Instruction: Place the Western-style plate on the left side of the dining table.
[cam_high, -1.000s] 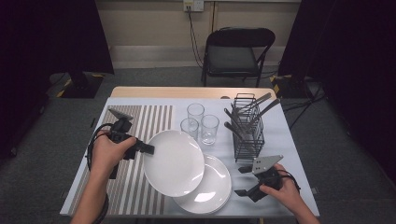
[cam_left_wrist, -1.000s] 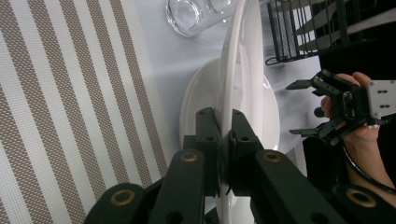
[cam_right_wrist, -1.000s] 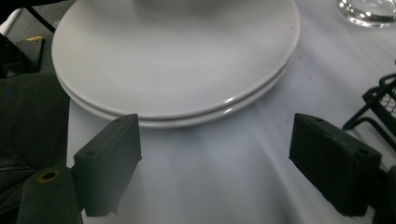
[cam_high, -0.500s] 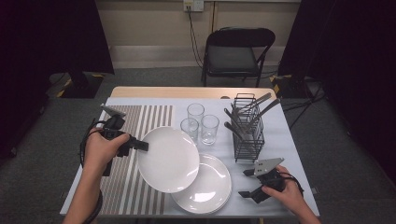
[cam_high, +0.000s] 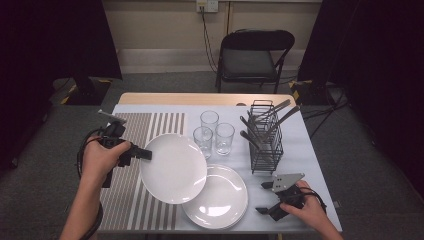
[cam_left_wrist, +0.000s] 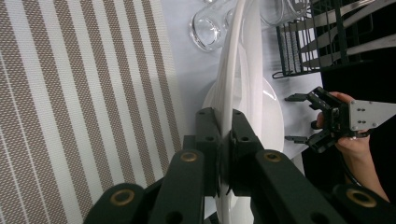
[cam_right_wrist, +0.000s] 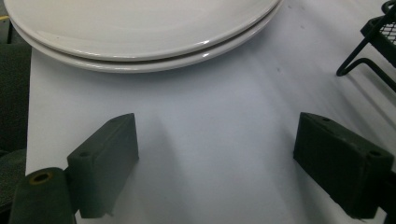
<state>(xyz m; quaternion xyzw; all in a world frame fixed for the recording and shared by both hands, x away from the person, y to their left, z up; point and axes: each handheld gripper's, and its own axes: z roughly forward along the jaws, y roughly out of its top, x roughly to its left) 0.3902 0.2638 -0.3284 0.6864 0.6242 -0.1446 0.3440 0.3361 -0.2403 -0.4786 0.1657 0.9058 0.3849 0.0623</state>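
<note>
White plate (cam_high: 172, 168) hangs tilted over the stack of plates (cam_high: 220, 202), pinched by its rim in the left gripper (cam_high: 142, 153) so it lifts clean. The right gripper (cam_high: 264, 197) waits nearby on the tabletop (cam_high: 305, 160), jaws wide and holding nothing.

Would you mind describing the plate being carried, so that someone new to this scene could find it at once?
Start at the white-covered table and look to the striped placemat on its left side. At the mat's right edge, the left gripper is shut on the rim of a white plate. Unlike the stacked plates lying flat beside it, this one is lifted and tilted, overlapping them.
</note>
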